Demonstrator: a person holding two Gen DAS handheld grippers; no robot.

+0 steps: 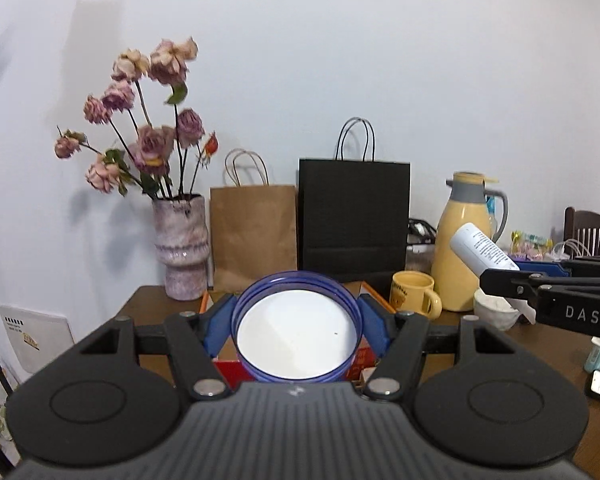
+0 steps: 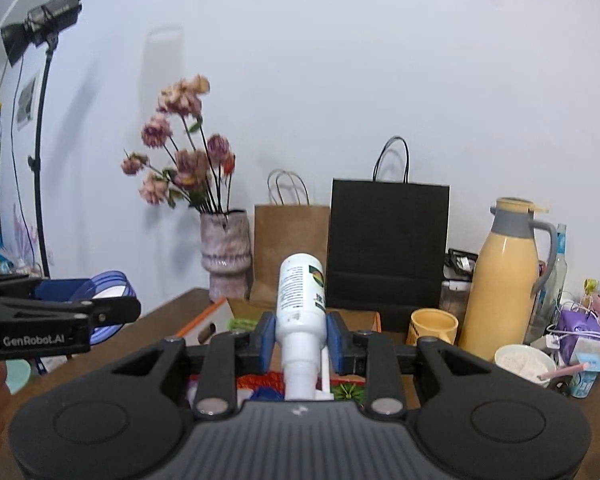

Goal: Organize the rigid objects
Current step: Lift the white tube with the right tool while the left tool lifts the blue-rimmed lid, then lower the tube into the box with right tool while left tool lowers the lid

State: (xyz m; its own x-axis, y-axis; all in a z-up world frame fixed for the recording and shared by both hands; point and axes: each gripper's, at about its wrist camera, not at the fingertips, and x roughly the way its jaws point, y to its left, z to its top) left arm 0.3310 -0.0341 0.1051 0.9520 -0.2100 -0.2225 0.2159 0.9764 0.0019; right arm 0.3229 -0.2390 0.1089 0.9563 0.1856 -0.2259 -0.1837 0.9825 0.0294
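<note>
**Two grippers loaded, both held above the table**

Two items are partly hidden. The lid's (image 1: 298,330) near rim is cut off by the left gripper's (image 1: 298,320) body. The bottle's (image 2: 302,300) pump end disappears behind the right gripper's (image 2: 302,334) body. A box (image 2: 216,320) on the table (image 2: 172,312) below is mostly covered by both tools; its contents cannot be made out.

Left gripper: jaws clenched on the lid. The blue pads (image 1: 220,330) press its left and right rim, its white inner face turned toward the camera.

Right gripper: jaws clenched on the bottle. The pads (image 2: 268,340) grip the lower body just above the neck, and the base points far and up, clear of the fingertips.

In the left view the right gripper and bottle show at the right edge, well apart from the lid.

Far edge of the table, left to right: vase (image 1: 182,246), brown bag (image 1: 252,236), black bag (image 1: 354,216), mug (image 1: 414,292), flask (image 1: 466,240). A bowl (image 2: 524,362) and small clutter crowd the right side. Both items hang in open air near the box.
</note>
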